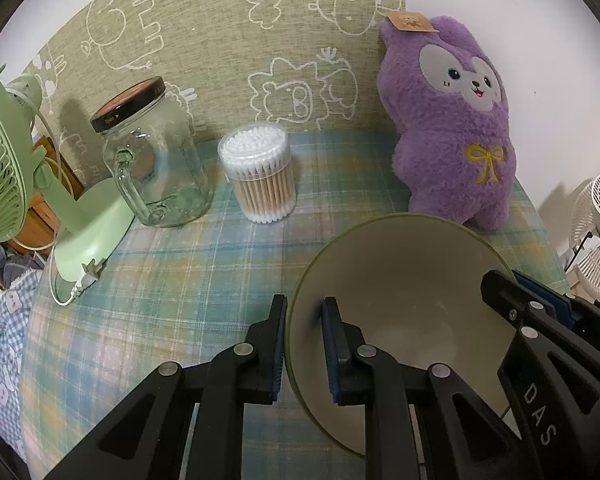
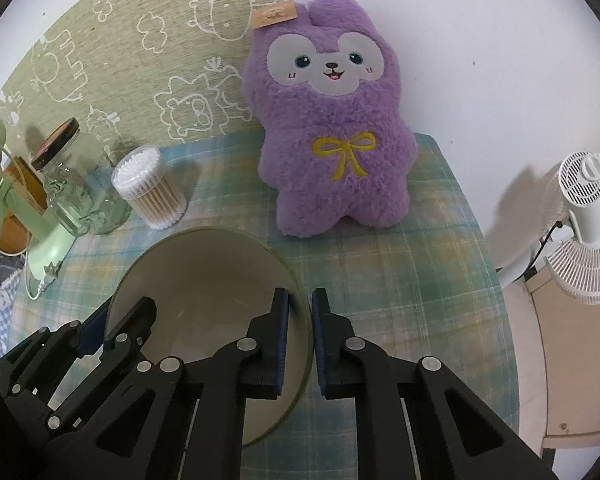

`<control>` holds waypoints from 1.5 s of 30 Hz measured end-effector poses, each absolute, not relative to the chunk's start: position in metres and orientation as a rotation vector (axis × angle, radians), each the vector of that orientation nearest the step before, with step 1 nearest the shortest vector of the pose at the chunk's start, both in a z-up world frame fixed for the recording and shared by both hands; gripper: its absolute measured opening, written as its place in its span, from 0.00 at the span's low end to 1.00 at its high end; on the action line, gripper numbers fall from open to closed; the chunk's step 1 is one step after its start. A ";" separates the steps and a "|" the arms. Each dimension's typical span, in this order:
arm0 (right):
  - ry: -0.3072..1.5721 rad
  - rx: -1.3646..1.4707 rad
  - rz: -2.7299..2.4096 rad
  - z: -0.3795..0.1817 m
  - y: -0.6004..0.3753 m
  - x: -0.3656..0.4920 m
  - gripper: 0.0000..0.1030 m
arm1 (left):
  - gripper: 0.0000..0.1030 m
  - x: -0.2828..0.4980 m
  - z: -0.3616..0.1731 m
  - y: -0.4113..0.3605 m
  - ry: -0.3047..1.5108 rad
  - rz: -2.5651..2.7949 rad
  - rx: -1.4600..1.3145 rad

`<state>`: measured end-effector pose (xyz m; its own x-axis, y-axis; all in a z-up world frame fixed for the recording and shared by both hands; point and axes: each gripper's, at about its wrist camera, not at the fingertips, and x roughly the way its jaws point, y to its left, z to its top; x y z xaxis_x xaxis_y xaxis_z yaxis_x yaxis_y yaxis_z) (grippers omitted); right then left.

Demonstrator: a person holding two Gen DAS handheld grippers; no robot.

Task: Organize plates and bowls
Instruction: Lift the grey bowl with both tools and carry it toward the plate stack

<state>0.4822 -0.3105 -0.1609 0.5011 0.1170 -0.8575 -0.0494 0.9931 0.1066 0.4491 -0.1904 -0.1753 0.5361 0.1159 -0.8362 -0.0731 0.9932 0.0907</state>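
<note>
Olive-rimmed, cream-inside ceramic bowl (image 1: 396, 320) sits over the blue-green plaid tablecloth (image 1: 180, 280), front-centre, w/ both tools on its rim. Whether it rests on the cloth or is lifted: can't tell.

Left gripper (image 1: 303, 346): fingers straddle the bowl's wall at its 9 o'clock, one pad outside, one inside; small gap visible either side, so closing on the rim, not clearly clamped.

Right gripper (image 2: 300, 346): fingers straddle the wall at 3 o'clock, narrow gap, rim between pads; looks like a pinch, contact not certain.

Key relation: bowl lies between the two grippers, grips opposite across its diameter; neither hand nearer. Bowl round, no long axis.

Purple plush rabbit (image 2: 332, 128) at 12 o'clock of bowl, close. Cotton-swab tub (image 1: 260, 176) and lidded glass mug-jar (image 1: 156, 160) at 10–11 o'clock, well apart.
</note>
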 end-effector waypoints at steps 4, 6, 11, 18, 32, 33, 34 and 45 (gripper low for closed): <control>1.054 0.087 0.085 -0.158 -0.312 0.478 0.14 | 0.14 0.446 -0.174 -0.190 1.018 0.106 0.038; 1.057 0.096 0.081 -0.157 -0.312 0.474 0.14 | 0.14 0.442 -0.173 -0.191 1.016 0.109 0.041; 1.047 0.096 0.078 -0.147 -0.312 0.459 0.14 | 0.14 0.429 -0.164 -0.191 1.006 0.109 0.040; 1.036 0.099 0.082 -0.128 -0.308 0.437 0.14 | 0.14 0.407 -0.142 -0.187 0.992 0.116 0.043; 0.978 0.080 0.078 -0.070 -0.282 0.376 0.15 | 0.14 0.346 -0.089 -0.163 0.933 0.118 0.033; 0.974 0.076 0.077 -0.065 -0.278 0.370 0.14 | 0.14 0.341 -0.085 -0.161 0.930 0.118 0.031; 0.970 0.073 0.075 -0.062 -0.275 0.365 0.14 | 0.15 0.335 -0.081 -0.157 0.925 0.117 0.031; 0.943 0.052 0.062 -0.032 -0.228 0.305 0.14 | 0.15 0.277 -0.056 -0.114 0.898 0.106 0.021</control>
<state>0.3049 -0.2277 -0.0323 0.5857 0.0757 -0.8070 -0.0304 0.9970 0.0714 0.2768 -0.1142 -0.0563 0.6181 0.1007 -0.7796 -0.0834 0.9946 0.0624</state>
